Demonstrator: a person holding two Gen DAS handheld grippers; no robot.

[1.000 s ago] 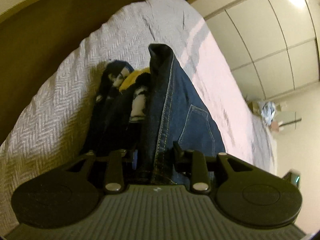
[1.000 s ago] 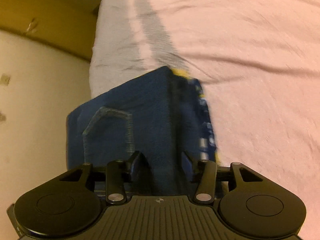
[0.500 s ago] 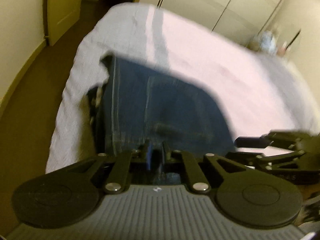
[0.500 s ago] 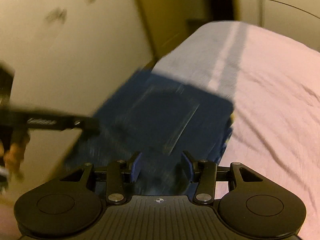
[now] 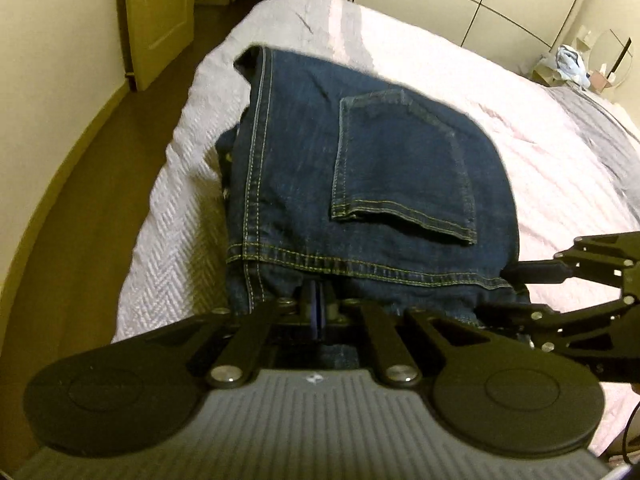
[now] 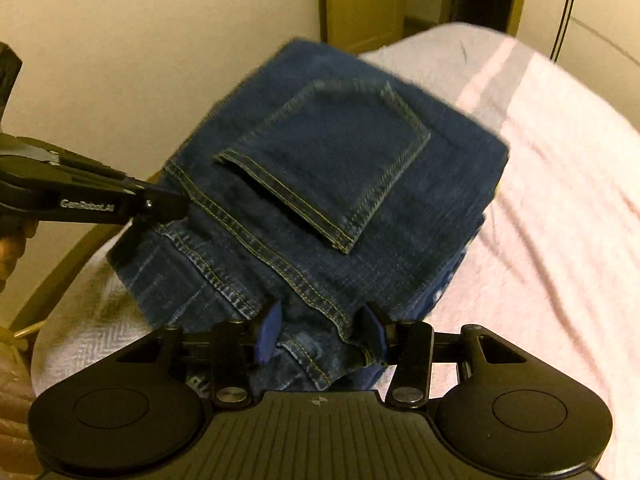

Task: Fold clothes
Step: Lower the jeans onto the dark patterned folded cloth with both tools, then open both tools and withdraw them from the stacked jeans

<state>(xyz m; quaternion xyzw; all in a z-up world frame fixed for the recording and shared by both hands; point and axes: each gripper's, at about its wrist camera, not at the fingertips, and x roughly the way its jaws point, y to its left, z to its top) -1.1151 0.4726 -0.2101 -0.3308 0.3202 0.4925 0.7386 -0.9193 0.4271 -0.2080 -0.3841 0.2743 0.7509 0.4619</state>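
The bed [image 5: 500,92] stretches bare toward 1 o'clock; its edge drops at 9 o'clock. Folded jeans [image 5: 360,184] lie at that edge. Left gripper [image 5: 319,312] fingers clenched, pressed together at the waistband; right gripper [image 6: 320,334] grasps denim. Only the right view shows a hand [image 6: 10,244].

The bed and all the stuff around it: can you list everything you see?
jeans: one, dark blue, folded, back pocket up, at the bed's edge
patterned garment: one, blue and white, under the jeans
bedspread: one, pale pink-white, covering the bed
door: one, yellowish, beyond the bed
wardrobe: one, cream, far wall
left gripper: one, black, shut at the jeans' near edge
right gripper: one, black, clamped on bunched denim
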